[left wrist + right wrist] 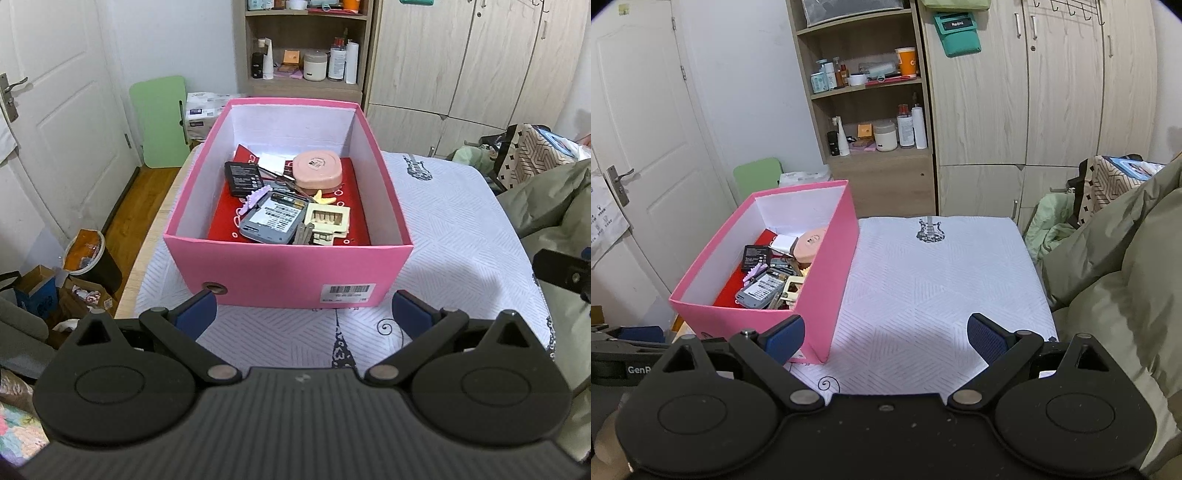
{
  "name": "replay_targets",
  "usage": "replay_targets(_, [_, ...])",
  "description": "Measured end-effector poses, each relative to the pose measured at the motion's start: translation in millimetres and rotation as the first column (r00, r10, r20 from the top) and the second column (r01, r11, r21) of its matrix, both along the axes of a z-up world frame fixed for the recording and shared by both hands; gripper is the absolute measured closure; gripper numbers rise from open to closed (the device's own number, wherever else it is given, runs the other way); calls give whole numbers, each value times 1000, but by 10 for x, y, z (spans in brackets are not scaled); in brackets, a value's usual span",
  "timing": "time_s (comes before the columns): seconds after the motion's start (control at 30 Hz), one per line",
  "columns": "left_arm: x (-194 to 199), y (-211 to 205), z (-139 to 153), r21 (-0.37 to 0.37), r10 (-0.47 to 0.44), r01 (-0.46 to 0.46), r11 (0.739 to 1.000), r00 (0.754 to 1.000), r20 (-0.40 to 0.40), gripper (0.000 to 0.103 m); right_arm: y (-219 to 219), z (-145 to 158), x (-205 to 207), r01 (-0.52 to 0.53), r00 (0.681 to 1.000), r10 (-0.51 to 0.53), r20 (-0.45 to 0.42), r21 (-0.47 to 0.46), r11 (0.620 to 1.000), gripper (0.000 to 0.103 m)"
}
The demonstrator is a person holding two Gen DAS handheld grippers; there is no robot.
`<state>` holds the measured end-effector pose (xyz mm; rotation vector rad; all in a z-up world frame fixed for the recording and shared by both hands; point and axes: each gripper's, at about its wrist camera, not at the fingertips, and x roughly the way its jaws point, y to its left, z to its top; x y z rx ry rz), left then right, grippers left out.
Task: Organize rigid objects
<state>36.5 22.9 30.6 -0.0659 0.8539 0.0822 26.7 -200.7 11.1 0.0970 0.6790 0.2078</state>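
Pink cardboard forms the open box (288,273), which stands on the worktop (461,229) under a white patterned cloth (934,280). From the left wrist view the box sits at 12 o'clock, dead ahead of the left hand-held gripper (301,314); from the right wrist view it lies at 10 o'clock.

Contents, all resting on a red liner (221,225) inside the box:
- a round-cornered pink case (318,170) toward the far end, at 1 o'clock of the pile;
- a black battery pack (243,178) at 10 o'clock;
- a grey device (273,219) with a barcode label, nearest the front wall;
- a cream slotted piece (328,218), just beside the grey device at its 3 o'clock;
- a lilac comb-like clip (255,199), touching the grey device's upper left edge;
- a small yellow star-shaped item (324,198), possibly a hair clip; the view is too coarse to confirm.

Left hand-held gripper: jaws spread wide, holding nothing, blue pads low before the box's front wall.

Right hand-held gripper (886,338): jaws likewise wide and unloaded, over bare cloth to the right of the box, its left pad (785,338) overlapping the box's near corner in view.
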Motion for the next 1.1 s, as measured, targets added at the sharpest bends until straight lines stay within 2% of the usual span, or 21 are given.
replay_targets(0.33, [4, -111, 0, 21, -34, 34, 999, 999, -1, 0, -93, -60, 36, 24, 1000, -24, -15, 1, 1000, 6])
replay_targets(0.67, [-50, -52, 47, 25, -10, 9, 1000, 999, 44, 0, -34, -62, 28, 4, 1000, -4, -10, -19, 1000, 6])
replay_targets(1.1, [-64, -31, 31, 31, -5, 3, 1000, 999, 45, 0, -3, -62, 6, -3, 1000, 2, -4, -33, 999, 6])
